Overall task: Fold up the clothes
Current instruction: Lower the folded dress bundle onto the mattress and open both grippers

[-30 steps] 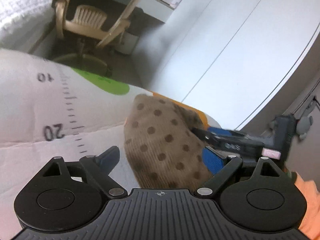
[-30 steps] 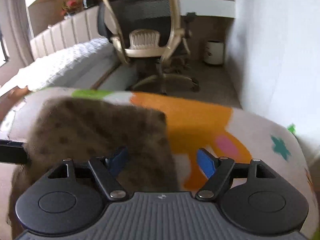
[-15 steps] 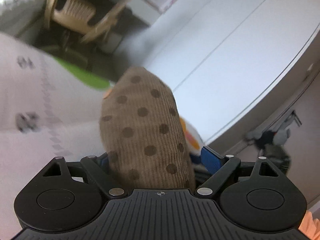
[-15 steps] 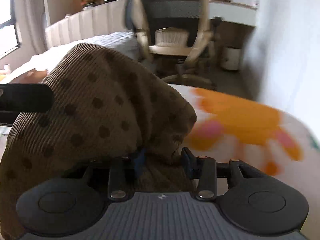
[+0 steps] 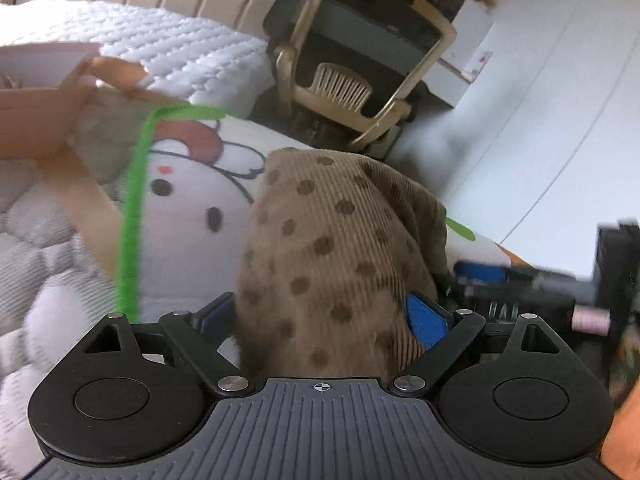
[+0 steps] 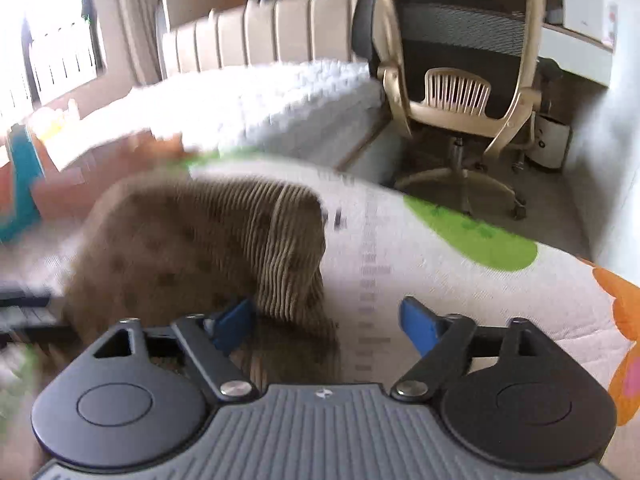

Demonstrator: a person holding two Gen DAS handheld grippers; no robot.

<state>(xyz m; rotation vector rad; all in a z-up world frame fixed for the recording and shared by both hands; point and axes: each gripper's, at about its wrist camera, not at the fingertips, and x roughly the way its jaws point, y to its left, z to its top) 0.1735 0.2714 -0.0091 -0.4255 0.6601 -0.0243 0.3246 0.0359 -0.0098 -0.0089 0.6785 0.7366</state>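
A brown corduroy garment with dark dots [image 5: 332, 248] is bunched on the printed play mat [image 5: 188, 200]. My left gripper [image 5: 320, 316] has its blue fingers [image 5: 424, 320] spread wide on either side of the cloth; the fold fills the gap between them. The right gripper shows at the right of this view [image 5: 520, 284], beside the garment. In the right wrist view the garment [image 6: 208, 248] lies in a blurred heap to the left. My right gripper [image 6: 328, 320] is open, its left finger [image 6: 234, 320] at the garment's edge, nothing held.
An office chair [image 6: 460, 88] stands beyond the mat's far edge, next to a bed with a white quilt [image 6: 272, 108]. A pink bag with a green cord [image 5: 132, 208] lies left of the garment. A white wardrobe [image 5: 560, 120] runs along the right.
The right gripper has opened and let go of the garment, which dropped from a raised fold back onto the mat. Both grippers swung left along the mat.
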